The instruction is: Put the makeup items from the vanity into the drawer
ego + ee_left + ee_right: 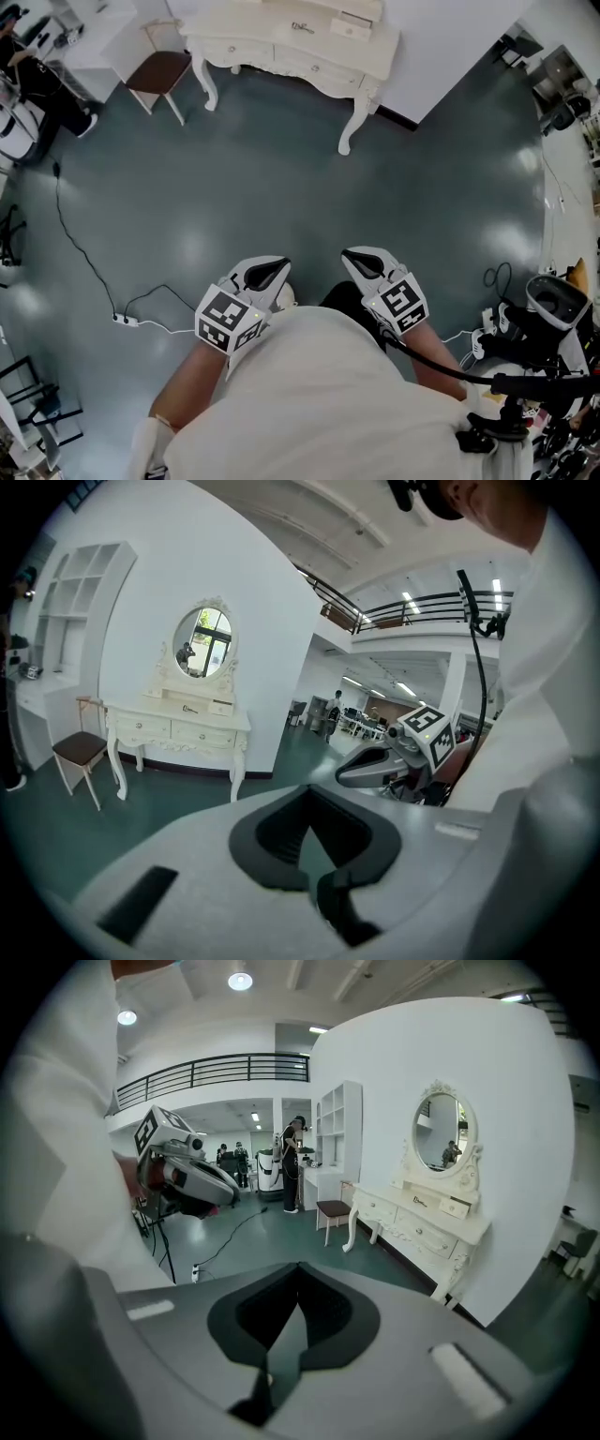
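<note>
The white vanity stands against the far wall, well away from me across the floor. Its oval mirror and shut drawers show in both gripper views. Small items lie on its top, too small to tell apart. My left gripper and right gripper are held close to my body, side by side, both above bare floor. Each has its jaws together with nothing between them. The left gripper view shows the right gripper, and the right gripper view shows the left gripper.
A brown-seated chair stands left of the vanity. A black cable runs over the green floor to a power strip at my left. Tripods and gear crowd the right. A white shelf unit stands beyond the chair.
</note>
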The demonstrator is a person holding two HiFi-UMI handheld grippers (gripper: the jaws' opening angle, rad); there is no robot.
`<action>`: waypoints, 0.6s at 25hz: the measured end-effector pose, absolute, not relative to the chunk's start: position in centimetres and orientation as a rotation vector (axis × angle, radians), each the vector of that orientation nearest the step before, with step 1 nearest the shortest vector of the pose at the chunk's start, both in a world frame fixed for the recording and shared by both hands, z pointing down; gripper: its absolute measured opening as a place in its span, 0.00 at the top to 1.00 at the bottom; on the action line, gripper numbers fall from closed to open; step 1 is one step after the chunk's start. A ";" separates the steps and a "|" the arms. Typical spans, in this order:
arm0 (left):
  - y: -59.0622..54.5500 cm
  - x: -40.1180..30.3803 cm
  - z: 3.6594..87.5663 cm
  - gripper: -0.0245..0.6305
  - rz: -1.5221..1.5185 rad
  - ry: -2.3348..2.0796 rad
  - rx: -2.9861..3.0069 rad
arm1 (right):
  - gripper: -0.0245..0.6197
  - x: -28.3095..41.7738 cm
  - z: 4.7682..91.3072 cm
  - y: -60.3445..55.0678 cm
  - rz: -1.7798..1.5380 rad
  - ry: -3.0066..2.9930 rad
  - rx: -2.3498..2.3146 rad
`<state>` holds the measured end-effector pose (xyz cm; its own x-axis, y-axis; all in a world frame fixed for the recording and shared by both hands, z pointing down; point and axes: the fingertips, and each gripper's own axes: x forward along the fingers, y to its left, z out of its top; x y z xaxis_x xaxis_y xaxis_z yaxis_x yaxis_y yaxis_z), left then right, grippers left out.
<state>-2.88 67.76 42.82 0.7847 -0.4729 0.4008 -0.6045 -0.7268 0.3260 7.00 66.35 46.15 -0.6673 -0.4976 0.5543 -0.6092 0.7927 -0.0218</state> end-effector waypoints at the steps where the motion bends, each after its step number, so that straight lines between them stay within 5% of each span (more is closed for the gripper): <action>1: 67.7 -3.4 43.0 0.96 0.403 -0.813 2.527 | 0.96 6.6 46.2 66.2 0.278 -2.444 0.826; 4: 67.5 -4.1 43.6 0.96 0.394 -0.822 2.516 | 0.88 5.8 46.3 65.9 0.279 -2.450 0.818; 15: 52.4 -5.7 44.9 0.96 0.428 -0.925 2.466 | 0.91 4.5 48.4 48.8 0.294 -2.512 0.757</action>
